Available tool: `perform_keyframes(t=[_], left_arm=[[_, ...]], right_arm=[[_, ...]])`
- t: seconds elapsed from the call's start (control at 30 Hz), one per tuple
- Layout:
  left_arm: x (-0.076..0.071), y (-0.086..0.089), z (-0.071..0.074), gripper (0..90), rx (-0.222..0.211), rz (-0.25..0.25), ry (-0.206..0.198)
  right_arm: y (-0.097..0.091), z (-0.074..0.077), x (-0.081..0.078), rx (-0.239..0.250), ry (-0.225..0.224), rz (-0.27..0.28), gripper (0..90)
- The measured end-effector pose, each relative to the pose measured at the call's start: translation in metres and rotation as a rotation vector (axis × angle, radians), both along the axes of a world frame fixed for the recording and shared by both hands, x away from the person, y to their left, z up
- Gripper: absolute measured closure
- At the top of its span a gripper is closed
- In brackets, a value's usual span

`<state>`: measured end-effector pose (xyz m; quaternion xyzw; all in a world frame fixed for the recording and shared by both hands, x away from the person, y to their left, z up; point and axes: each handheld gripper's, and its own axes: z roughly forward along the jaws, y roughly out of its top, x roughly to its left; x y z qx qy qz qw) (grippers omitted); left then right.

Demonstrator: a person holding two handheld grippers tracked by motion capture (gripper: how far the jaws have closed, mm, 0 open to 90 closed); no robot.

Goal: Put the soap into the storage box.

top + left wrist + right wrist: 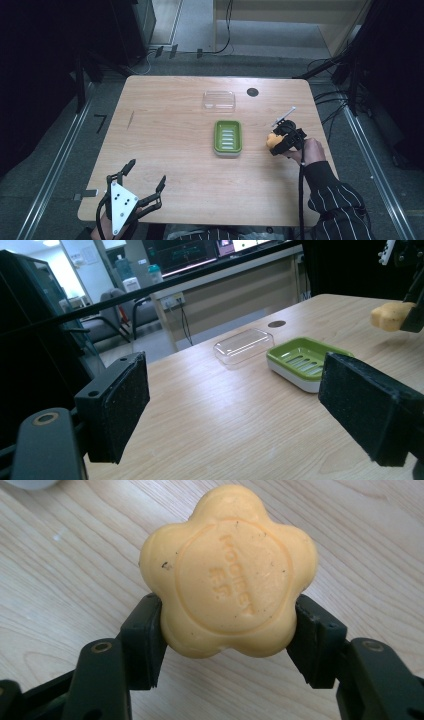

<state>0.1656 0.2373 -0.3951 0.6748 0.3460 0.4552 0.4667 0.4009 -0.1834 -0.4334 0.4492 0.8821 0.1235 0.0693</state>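
Yellow, flower-shaped soap (227, 572) sits clamped between the two black jaws of the right gripper (280, 141), which a person in a striped sleeve (336, 200) holds near the right side of a pale wooden table (165, 115). In the right gripper view the jaws press on opposite sides of the bar, its stamped face turned to the camera and the wood grain showing behind it; whether it is lifted clear of the table cannot be told for sure, though the left gripper view shows it above the surface.

Just to its left lies a green slatted soap dish on a white base (228, 137), bare and facing up, apparently the bar's likely destination. A clear plastic lid (219, 100) lies beyond the dish, set apart so the tray stays uncovered. A small dark round disc (252, 92) marks the table's far edge.

At the near left corner the left gripper (148, 178) hovers with its jaws spread wide and nothing between them, well apart from the dish, seemingly kept out of the way while the right hand works.
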Motion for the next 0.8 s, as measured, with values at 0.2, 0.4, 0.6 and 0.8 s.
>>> perform_keyframes(t=[0.2, 0.4, 0.6, 0.8], left_arm=[[-0.001, 0.001, 0.000, 13.0, 0.002, 0.012, 0.003], [-0.003, 0.002, 0.000, 13.0, 0.003, 0.016, 0.005], [-0.002, 0.002, 0.000, 13.0, 0.004, 0.015, 0.006], [-0.002, 0.002, 0.000, 13.0, 0.002, 0.016, 0.008]], right_arm=[[0.011, 0.007, 0.004, 0.013, -0.016, 0.026, 39.7], [0.021, 0.013, 0.006, 0.039, -0.026, 0.047, 39.7], [0.029, 0.017, 0.008, 0.037, -0.043, 0.078, 39.7], [0.036, 0.022, 0.009, 0.044, -0.062, 0.082, 39.7]])
